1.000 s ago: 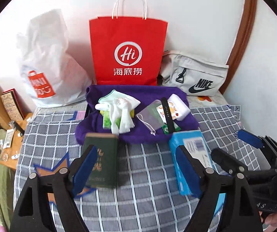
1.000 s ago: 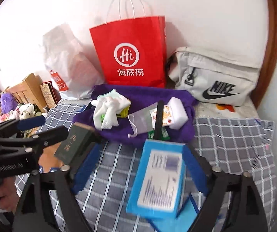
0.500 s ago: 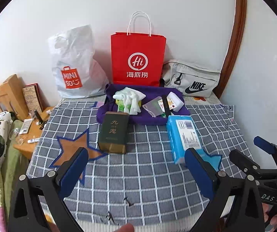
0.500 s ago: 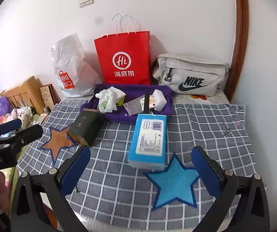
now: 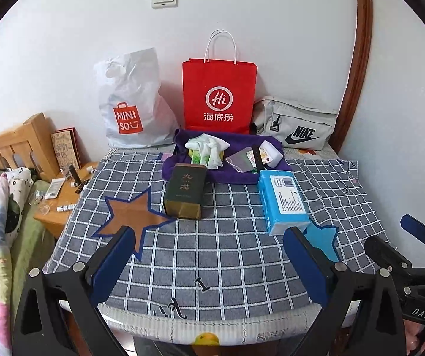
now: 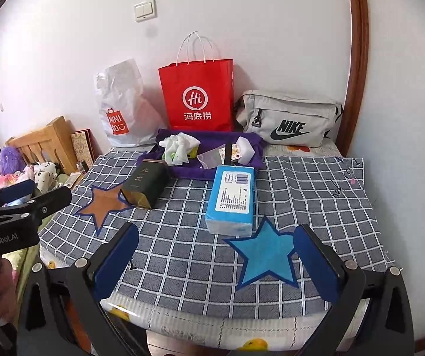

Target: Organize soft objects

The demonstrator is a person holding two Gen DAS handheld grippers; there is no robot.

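- Left gripper (image 5: pixel 206 255) is hovering low over the near edge of the checked cloth (image 5: pixel 242 252), jaws spread wide, nothing between them.
- Right gripper (image 6: pixel 216 255) is likewise gaping and carrying nothing; it is sitting over the blue star patch (image 6: pixel 267 256).
- Task things: the soft items are lying at the far end on the purple towel (image 5: pixel 236 175), namely a white cloth bundle (image 5: pixel 209 148), a clear pouch (image 5: pixel 240 163) and a white pad (image 5: pixel 271 154). All are sitting well apart from both grippers.
- Blocking the way: the dark green box (image 5: pixel 185 190) is standing directly in front of the towel on the left line, and the blue tissue pack (image 5: pixel 283 198) is lying in front of it on the right line, its far end touching the towel edge.
- Risk, judged: a straight reach is likely knocking the box or shoving the pack into the towel, bunching it and scattering the small items. Going over the top looks safer.
- Risk, judged: the cloth bundle is sitting loose, so a pinch may be lifting one layer only and dragging the green packet (image 5: pixel 196 157) under it.
- Risk, judged: a black strap (image 5: pixel 258 158) is lying across the pouch and may be snagging.
- Behind: red paper bag (image 5: pixel 219 98), white shopping bag (image 5: pixel 129 103) and grey waist bag (image 5: pixel 298 127) are leaning against the wall, limiting overshoot room.
- Left of the bed, a wooden side surface (image 5: pixel 61 201) is holding small clutter.
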